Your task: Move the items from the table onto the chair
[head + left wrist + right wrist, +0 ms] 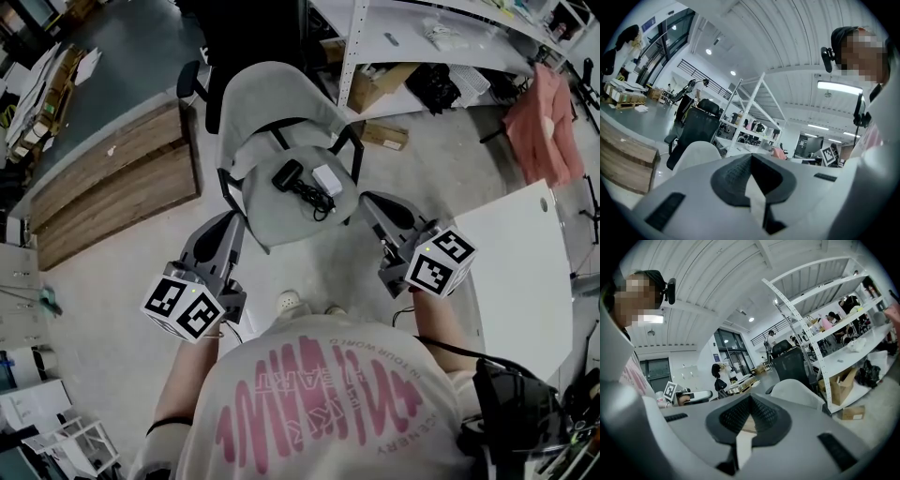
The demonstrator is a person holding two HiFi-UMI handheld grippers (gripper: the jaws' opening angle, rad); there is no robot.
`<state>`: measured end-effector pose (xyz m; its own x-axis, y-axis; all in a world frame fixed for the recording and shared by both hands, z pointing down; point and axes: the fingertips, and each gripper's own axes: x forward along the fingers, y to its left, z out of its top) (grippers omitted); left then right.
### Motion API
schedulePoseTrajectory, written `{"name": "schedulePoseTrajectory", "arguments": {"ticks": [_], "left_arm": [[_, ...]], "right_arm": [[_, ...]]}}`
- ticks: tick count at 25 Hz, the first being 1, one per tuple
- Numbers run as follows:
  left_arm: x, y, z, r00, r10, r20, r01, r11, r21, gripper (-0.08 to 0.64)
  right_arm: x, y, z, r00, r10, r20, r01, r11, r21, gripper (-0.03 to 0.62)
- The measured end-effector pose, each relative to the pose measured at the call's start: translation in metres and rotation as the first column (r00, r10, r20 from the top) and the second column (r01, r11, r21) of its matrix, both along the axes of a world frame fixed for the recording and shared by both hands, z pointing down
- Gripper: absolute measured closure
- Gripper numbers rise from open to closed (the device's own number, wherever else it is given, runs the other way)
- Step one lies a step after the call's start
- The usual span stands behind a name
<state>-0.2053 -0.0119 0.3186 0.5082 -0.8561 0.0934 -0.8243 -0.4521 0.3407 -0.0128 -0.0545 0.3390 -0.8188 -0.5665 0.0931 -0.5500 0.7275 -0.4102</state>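
Device (287, 174), black, on chair (281, 223), long axis apparently diagonal toward backrest (272, 94)

The chair (281, 131) has a pale grey shell on a black frame. On its seat I see a black device (287, 174) with a black cable and a small white block (327, 179). The left gripper (232, 221) and the right gripper (371, 200) are mid-grey with dark, ribbed pads (735, 415). Their cubes (183, 307) are white with black square markers. The person's T-shirt (328, 403) is off-white with a pink wavy print and pink lettering. The table (520, 281) is plain white. The floor (122, 281) is light grey-beige and the low bench (112, 183) is brown wood grain. A cloth (544, 117) is salmon pink, a box (375, 86) is cardboard brown and the shelving (352, 47) is white.
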Motion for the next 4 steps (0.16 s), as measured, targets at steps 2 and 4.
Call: {"name": "schedulePoseTrajectory", "arguments": {"ticks": [2,4], "left_arm": [[0.002,0.0009,-0.0006,1.0,0.003,-0.001,-0.003,1.0,0.002,0.552],[0.0033,0.0017,-0.0019,1.0,0.006,-0.001,-0.006,1.0,0.005,0.552]], "right_arm": [[0.0017,0.0012,-0.0012,1.0,-0.001,-0.007,0.001,1.0,0.007,0.58],[0.0027,0.0018,-0.0025,1.0,-0.001,-0.014,0.001,1.0,0.014,0.58]]}}
